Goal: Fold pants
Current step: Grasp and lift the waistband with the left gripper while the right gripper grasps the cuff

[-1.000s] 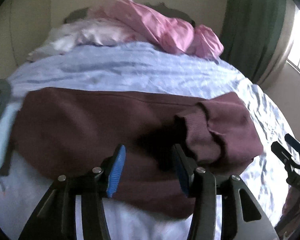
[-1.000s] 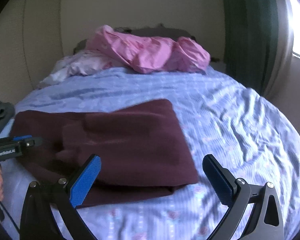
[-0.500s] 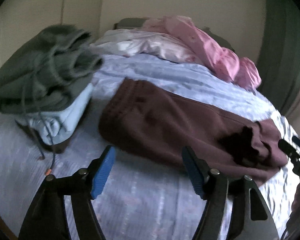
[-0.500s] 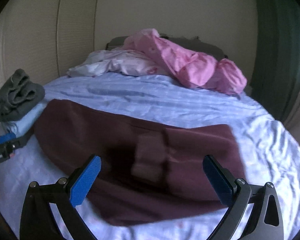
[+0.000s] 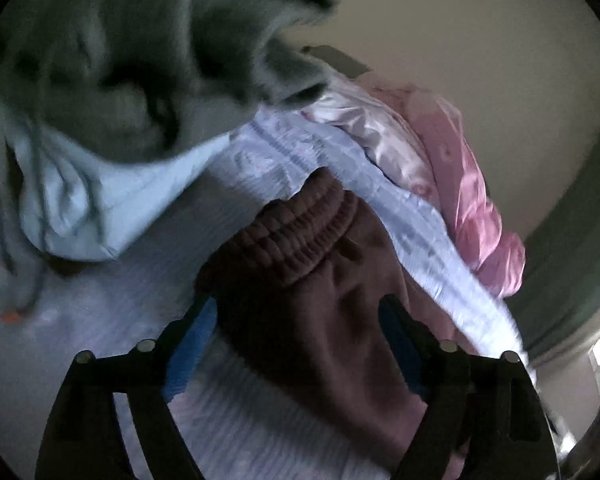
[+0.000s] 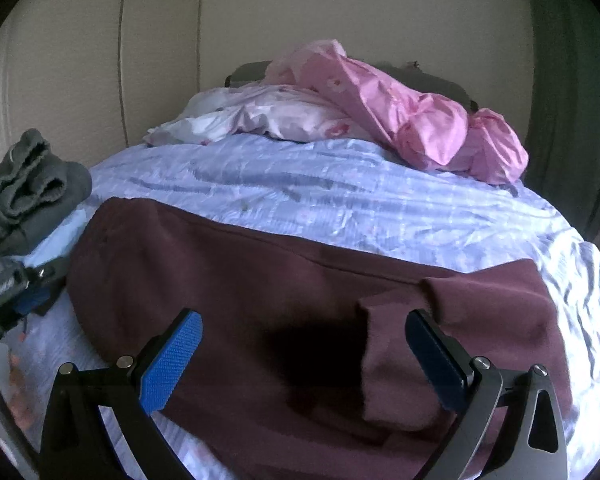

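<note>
While the maroon fleece pants (image 6: 260, 300) lie across the pale blue bed sheet (image 6: 340, 192), folded lengthwise with 1 cuff turned back, the left gripper (image 5: 300, 344) straddles the ribbed waistband (image 5: 300, 236), the right gripper (image 6: 300, 356) hovers released; cross-folds remain.

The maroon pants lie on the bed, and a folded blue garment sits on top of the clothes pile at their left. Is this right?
Not quite. The garment on top of the pile is dark grey, not blue, as the right wrist view shows. The maroon pants do lie on the bed.
</note>
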### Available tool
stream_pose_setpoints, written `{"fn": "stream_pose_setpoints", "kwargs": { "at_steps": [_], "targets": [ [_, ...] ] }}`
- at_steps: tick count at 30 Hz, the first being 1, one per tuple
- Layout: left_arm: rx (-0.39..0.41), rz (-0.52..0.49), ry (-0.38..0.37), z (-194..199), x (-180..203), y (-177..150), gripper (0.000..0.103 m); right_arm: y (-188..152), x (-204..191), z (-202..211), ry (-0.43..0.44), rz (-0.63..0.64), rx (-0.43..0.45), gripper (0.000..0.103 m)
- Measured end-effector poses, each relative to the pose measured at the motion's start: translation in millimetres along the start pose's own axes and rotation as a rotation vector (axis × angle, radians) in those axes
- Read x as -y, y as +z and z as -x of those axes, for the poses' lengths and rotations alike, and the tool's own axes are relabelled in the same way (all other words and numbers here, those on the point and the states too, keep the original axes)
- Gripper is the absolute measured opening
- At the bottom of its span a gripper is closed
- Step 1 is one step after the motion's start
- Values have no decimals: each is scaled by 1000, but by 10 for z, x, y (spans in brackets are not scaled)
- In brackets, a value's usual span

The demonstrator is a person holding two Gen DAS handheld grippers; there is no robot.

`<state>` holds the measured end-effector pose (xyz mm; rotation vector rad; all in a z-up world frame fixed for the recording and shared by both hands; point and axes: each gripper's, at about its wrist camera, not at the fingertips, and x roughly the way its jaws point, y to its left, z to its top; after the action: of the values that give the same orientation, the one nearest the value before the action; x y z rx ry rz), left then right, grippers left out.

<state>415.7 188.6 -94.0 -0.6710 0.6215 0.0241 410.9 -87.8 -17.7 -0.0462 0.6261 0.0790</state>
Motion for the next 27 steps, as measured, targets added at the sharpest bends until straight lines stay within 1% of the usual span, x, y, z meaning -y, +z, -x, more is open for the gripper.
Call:
{"fn": "stream_pose_setpoints", "kwargs": {
  "at_steps": [4,7,9,12,15,17,19,20,21,24,26,27],
  "targets": [
    [-56,144,-15,-255,-144,-58,84,-2,-53,-112,17,-2,-10,103],
    [-80,221,-16,-415,-238,-105,85,-18,-80,-162,23,-5,-13,103],
    [-84,262,-20,-501,-274,-119,86,-22,-74,-189,7,-4,-14,103],
    [-72,278,-46,-566,-266,-126,90,-24,-30,-219,-23,-21,-16,103],
    [-64,303,-47,-637,-264,-133,90,-18,-1,-273,-4,-49,-27,103],
    [-64,319,-55,-651,-297,-123,81,-24,-1,-334,15,-68,-42,103],
    [-59,317,-51,-609,-351,-134,58,-21,-34,-404,28,-65,-53,103],
    [-60,312,-55,-594,-375,-143,54,-20,-56,-442,31,-60,-61,103],
    [-59,295,-66,-568,-401,-159,47,-26,-67,-471,35,-59,-69,103],
    [-50,238,-66,-503,-363,-149,42,-70,-76,-497,51,-68,-84,102],
    [-12,166,-41,-409,-211,-106,41,-117,-81,-477,50,-68,-90,102],
    [21,103,-25,-322,-87,-86,40,-141,-79,-456,49,-67,-90,102]
  ]
}}
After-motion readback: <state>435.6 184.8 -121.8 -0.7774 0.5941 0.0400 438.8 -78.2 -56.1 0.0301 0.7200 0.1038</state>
